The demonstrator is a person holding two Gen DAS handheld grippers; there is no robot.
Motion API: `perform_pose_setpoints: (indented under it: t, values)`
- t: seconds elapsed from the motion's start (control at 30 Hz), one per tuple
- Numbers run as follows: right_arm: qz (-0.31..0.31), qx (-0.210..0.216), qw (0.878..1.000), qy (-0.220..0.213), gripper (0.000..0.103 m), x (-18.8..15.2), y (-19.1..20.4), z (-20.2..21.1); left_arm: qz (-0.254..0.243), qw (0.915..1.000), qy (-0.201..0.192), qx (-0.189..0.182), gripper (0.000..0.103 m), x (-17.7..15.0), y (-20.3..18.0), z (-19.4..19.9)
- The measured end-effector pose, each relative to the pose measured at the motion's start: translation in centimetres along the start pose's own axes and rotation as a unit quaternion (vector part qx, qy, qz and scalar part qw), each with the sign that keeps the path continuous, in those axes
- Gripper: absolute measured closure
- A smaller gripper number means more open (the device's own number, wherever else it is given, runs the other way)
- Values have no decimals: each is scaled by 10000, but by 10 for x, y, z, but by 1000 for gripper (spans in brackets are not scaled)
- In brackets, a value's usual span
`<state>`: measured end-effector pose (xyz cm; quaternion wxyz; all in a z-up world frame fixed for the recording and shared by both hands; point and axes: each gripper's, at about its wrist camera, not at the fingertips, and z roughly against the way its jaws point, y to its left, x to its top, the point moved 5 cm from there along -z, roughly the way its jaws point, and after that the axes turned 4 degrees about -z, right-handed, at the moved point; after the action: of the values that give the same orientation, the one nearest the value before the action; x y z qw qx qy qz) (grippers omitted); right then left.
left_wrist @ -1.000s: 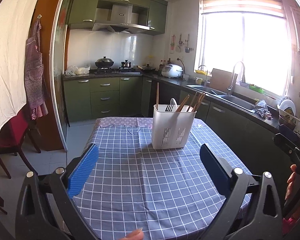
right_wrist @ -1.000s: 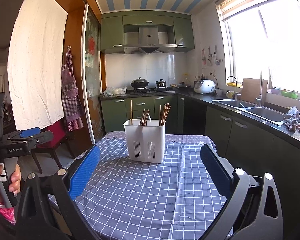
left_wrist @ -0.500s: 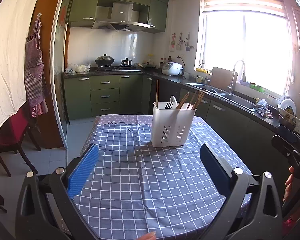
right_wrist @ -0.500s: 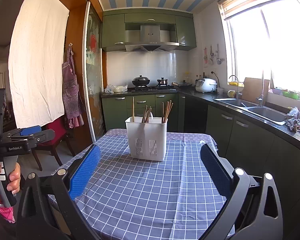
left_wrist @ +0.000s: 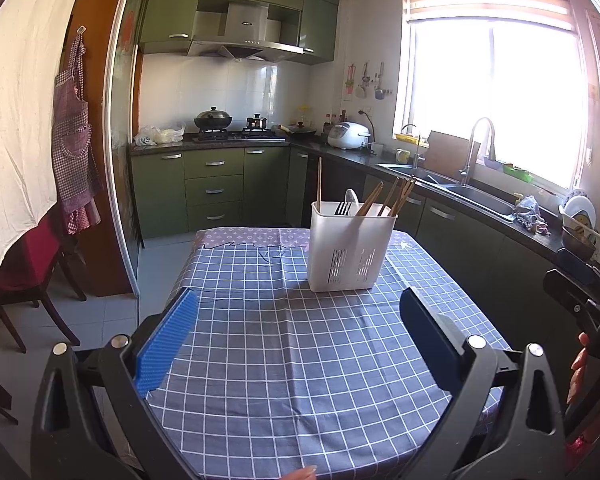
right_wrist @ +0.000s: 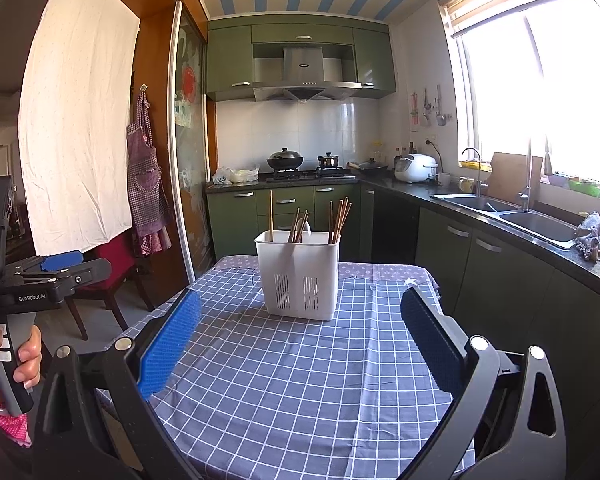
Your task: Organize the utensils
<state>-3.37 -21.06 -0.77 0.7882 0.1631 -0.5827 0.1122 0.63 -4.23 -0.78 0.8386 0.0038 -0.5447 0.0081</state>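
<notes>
A white plastic utensil holder [left_wrist: 350, 250] stands upright on the far half of a table with a blue checked cloth [left_wrist: 284, 344]. It holds several wooden chopsticks [left_wrist: 396, 196], a fork and a white spoon. It also shows in the right wrist view [right_wrist: 300, 274], with chopsticks [right_wrist: 338, 216] sticking up. My left gripper [left_wrist: 296, 312] is open and empty, well short of the holder. My right gripper [right_wrist: 300, 312] is open and empty, also short of the holder.
Green cabinets, a stove with pots [left_wrist: 214, 120] and a sink [left_wrist: 472, 196] run along the back and right walls. A red chair [right_wrist: 108, 276] stands left of the table. The left gripper body [right_wrist: 28, 280] shows at the right wrist view's left edge.
Both grippers have drawn back and tilted slightly; the holder sits a little lower in both views. Both stay open and empty.
</notes>
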Motion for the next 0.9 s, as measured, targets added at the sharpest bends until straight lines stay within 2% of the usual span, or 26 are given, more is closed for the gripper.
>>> perform_pose_setpoints:
  t: [0.9]
  values:
    - [-39, 56, 10000, 54, 5, -2, -1, -5, -13, 9999, 98, -48, 7, -3, -1, -2]
